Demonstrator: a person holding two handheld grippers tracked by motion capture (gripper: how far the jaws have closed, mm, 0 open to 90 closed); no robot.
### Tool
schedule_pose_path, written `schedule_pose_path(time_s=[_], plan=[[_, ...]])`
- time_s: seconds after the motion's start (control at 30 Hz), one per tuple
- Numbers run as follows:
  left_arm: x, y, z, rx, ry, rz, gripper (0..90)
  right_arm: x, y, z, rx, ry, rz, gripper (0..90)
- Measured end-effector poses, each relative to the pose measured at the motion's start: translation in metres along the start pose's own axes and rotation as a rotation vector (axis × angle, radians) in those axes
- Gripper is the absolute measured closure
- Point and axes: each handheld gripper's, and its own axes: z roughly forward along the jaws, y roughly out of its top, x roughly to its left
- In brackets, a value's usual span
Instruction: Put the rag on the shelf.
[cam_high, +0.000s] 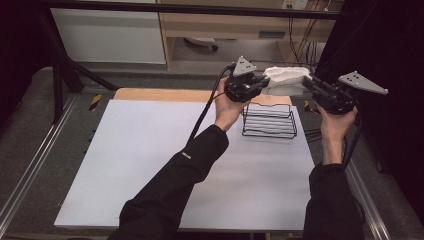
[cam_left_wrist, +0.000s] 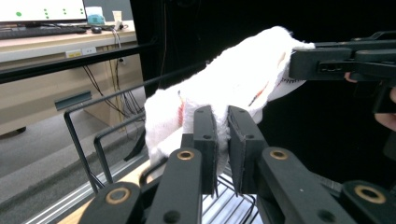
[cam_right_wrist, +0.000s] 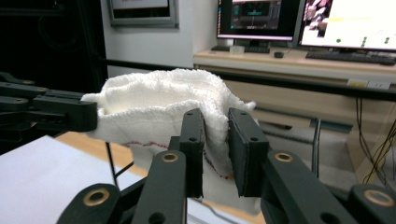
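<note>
A white towel (cam_high: 286, 76) hangs stretched in the air between my two grippers, above a black wire rack (cam_high: 269, 121) at the table's far right. My left gripper (cam_high: 264, 82) grips its left end; in the left gripper view the jaws (cam_left_wrist: 223, 126) are pinched tight on a fold of the towel (cam_left_wrist: 233, 74), with the other gripper (cam_left_wrist: 299, 63) on the far end. My right gripper (cam_high: 306, 82) holds the right end. In the right gripper view its jaws (cam_right_wrist: 215, 126) stand a little wider, and the towel (cam_right_wrist: 154, 98) fills the gap between the pads.
The white tabletop (cam_high: 150, 165) has a wooden strip (cam_high: 160, 94) along its far edge. Black frame bars and dark curtains stand to the left and right. Desks with monitors (cam_right_wrist: 261, 18) lie beyond the table.
</note>
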Motion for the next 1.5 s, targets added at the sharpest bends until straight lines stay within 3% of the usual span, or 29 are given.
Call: schedule_pose_path(time_s=[0.3, 0.43, 0.6, 0.8, 0.9, 1.03, 1.27, 1.5], plan=[[-0.002, -0.007, 0.000, 0.018, -0.005, 0.004, 82.3, 0.007, -0.005, -0.010, 0.046, -0.004, -0.017, 72.0], [-0.003, -0.009, -0.001, 0.023, -0.012, -0.007, 81.5, 0.009, -0.007, -0.009, 0.076, -0.017, -0.030, 79.7], [-0.001, -0.008, -0.007, 0.040, -0.022, -0.035, 78.1, 0.010, -0.011, -0.008, 0.096, -0.021, -0.032, 81.6], [0.004, 0.008, -0.022, 0.005, -0.019, -0.077, 74.7, 0.010, -0.016, -0.007, 0.097, -0.023, -0.028, 81.7], [0.007, 0.021, -0.023, -0.005, 0.016, -0.080, 78.6, 0.010, -0.019, -0.007, 0.100, -0.021, -0.029, 81.5], [0.003, 0.031, -0.015, 0.015, 0.015, -0.084, 84.6, 0.009, -0.022, -0.007, 0.093, -0.019, -0.028, 81.4], [-0.005, 0.007, 0.007, 0.125, -0.034, -0.088, 86.4, 0.008, -0.024, -0.007, 0.090, -0.016, -0.021, 79.9], [0.000, -0.004, 0.012, 0.138, -0.033, -0.096, 86.9, 0.007, -0.023, -0.009, 0.089, -0.009, -0.024, 74.4]])
